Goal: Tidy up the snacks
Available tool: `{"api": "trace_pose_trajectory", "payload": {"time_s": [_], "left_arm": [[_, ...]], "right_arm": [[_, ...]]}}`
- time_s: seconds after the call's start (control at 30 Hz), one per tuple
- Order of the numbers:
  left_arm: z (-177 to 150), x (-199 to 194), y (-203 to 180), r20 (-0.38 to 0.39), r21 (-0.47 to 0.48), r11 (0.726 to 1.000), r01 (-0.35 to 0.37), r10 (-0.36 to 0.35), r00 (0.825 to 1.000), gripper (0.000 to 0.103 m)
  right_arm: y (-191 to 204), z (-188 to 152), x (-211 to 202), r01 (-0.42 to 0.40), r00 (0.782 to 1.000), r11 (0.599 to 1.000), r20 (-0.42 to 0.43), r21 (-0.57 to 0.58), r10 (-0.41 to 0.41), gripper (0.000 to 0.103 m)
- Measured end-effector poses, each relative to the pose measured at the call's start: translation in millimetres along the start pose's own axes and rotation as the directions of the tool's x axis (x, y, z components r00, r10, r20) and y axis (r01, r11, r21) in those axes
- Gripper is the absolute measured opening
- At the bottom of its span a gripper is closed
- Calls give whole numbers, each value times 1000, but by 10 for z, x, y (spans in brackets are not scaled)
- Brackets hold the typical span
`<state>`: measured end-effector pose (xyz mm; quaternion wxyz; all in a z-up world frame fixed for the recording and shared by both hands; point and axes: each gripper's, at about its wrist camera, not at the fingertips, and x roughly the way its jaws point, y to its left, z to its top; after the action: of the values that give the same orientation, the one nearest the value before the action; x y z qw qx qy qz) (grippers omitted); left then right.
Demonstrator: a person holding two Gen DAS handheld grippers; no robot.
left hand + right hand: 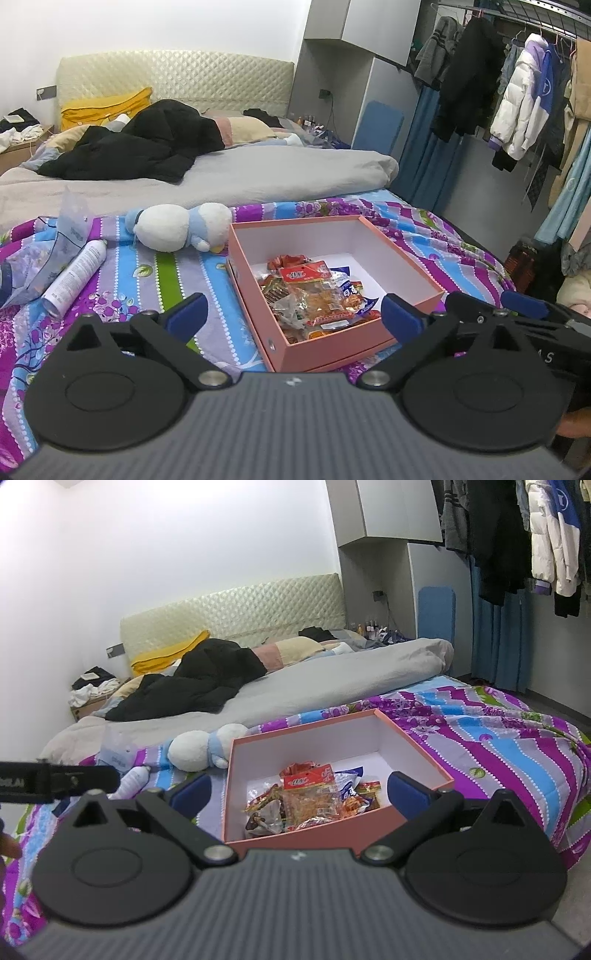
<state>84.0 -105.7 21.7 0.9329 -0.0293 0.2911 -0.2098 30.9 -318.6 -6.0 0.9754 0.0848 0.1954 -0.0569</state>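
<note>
Seemingly the sorting is at or near its end: the snack packets (pixel 314 295) lie heaped in the pink box (pixel 255 273) on the bed (pixel 147 273), and both the left tongs (pixel 291 314) and the right tongs (pixel 301 794) stand wide with nothing between them. I see no stray packet outside, so the next move probably calls only for a check. The box's long axis runs away from the cameras toward the headboard, its open top facing up.
</note>
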Motion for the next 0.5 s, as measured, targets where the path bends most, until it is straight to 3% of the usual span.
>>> {"api": "trace_pose_trajectory", "payload": {"time_s": [0.5], "left_arm": [[59,-41,-10,-15,-16,999,-36,36,999,102]], "right_arm": [[15,-19,-29,-2,1000,1000,1,-6,2,103]]}}
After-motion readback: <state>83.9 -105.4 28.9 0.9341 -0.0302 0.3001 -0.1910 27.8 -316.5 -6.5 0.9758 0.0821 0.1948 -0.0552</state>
